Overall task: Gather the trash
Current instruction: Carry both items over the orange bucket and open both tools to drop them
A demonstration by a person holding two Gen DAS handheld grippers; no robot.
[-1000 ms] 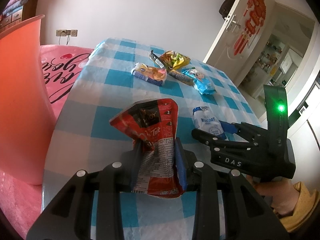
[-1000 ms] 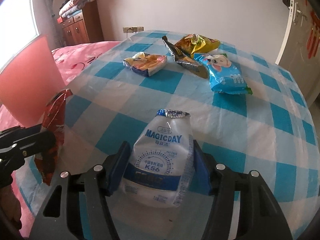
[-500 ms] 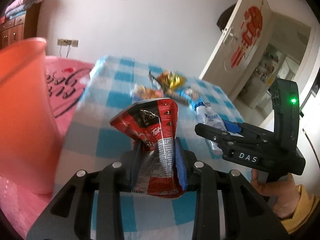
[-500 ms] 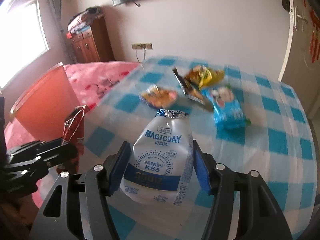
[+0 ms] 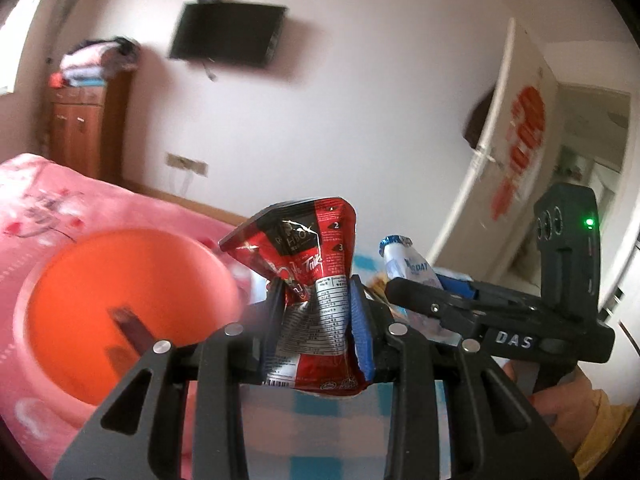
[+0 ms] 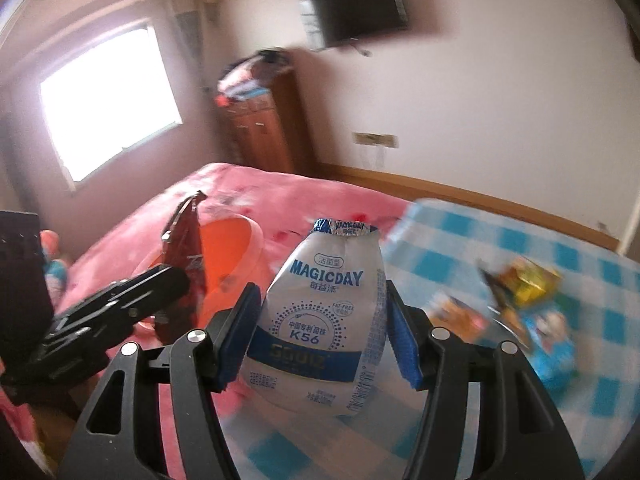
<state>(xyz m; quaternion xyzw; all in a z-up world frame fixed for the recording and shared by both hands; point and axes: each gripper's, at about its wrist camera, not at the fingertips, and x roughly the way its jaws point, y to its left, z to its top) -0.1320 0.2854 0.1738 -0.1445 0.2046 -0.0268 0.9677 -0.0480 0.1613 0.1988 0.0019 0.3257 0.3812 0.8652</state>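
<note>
Orange bin (image 5: 120,320) sits far left beside the pink bed cover (image 5: 60,200), mouth open upward so trash can just be dropped in; a dark strip inside is probably an earlier piece, too blurred to tell. Left gripper (image 5: 316,324) next, jaws pinched tight on the red snack wrapper (image 5: 308,276), crumpled waist squeezed between the blue pads, top flaring free above; thin foil needs that narrow squeeze or it slips. It's held up off the table, just right of the bin's rim in the left view, so judged mid-carry toward the drop. Right gripper (image 6: 320,332) alongside, jaws wider, pressing both sides of the white MAGICDAY bottle (image 6: 324,320), upright, foil lid end up; wider stance because the body is fat. In the right view the bin (image 6: 228,256) shows behind the wrapper (image 6: 186,240), so both loads point bin-ward. A hand and yellow sleeve (image 5: 600,420) hold the right tool. Far right, checked tablecloth (image 6: 520,248) has more trash left: yellow-gold packet (image 6: 528,280), blue packet (image 6: 552,344), a small orange one (image 6: 456,312), blurred, not collected yet.
</note>
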